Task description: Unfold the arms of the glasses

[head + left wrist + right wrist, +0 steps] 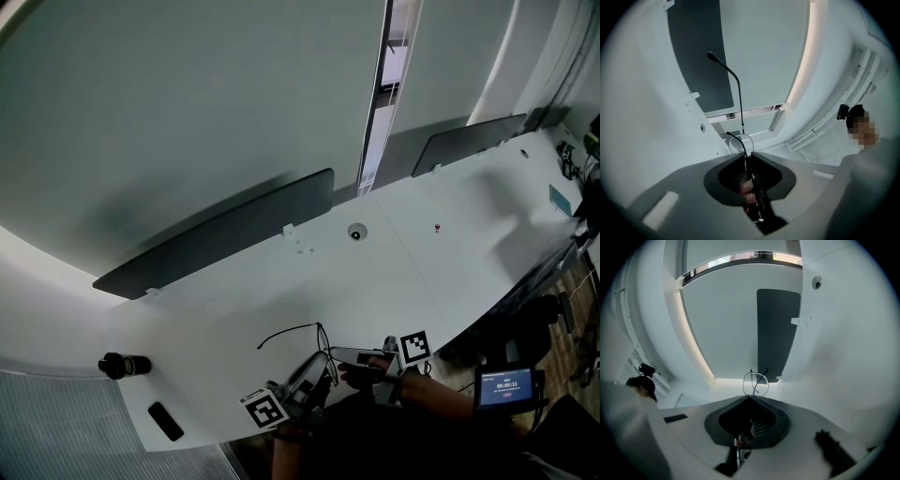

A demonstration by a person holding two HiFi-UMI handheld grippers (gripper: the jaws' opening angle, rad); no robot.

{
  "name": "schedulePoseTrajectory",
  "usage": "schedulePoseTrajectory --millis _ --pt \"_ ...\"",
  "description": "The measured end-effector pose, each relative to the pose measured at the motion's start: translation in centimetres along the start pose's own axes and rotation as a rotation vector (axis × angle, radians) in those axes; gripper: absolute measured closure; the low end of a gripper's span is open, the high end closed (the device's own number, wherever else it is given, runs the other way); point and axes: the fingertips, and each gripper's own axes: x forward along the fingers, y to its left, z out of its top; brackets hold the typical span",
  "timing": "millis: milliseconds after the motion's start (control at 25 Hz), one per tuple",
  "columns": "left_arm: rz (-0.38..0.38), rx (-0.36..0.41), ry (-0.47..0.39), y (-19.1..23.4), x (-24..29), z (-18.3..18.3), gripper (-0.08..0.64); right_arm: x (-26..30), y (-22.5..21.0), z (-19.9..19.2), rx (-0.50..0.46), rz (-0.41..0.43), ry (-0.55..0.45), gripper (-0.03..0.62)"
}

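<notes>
The left tool and right tool are both clamped on the glasses held between them. One unfolded arm stretches left, the other lies nearer the right tool.

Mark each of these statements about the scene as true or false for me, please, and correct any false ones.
1. The left gripper and the right gripper are both shut on the glasses. True.
2. Both arms of the glasses are folded in. False: one arm sticks straight out from the frame, unfolded.
3. The table is white. True.
4. In the head view, the black cylinder lies at the table's right end. False: it lies near the left end, well away from the glasses.
</notes>
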Motion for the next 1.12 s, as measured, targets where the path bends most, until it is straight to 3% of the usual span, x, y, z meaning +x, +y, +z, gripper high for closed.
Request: schedulePoseTrajectory --millis 400,600,880,1120 --pt "-0.011 0.006 0.015 -0.3 -0.1 0.0 0.537 -0.1 0.1 0.0 -0.018 0.005 -0.005 0.583" --pt "-0.02 -0.022 -0.037 -0.6 -0.2 1.0 0.535 -0.3 0.1 0.7 0.034 0.027 -0.05 0.583" --pt "-0.034 -0.063 -0.084 -0.8 -0.4 1.6 0.534 -0.6 0.1 1.3 0.027 0.027 -0.075 0.583" --pt "-0.029 -0.043 -0.123 -0.7 -1.1 2.2 0.538 -1.0 -0.1 2.1 0.013 0.019 -0.113 0.583"
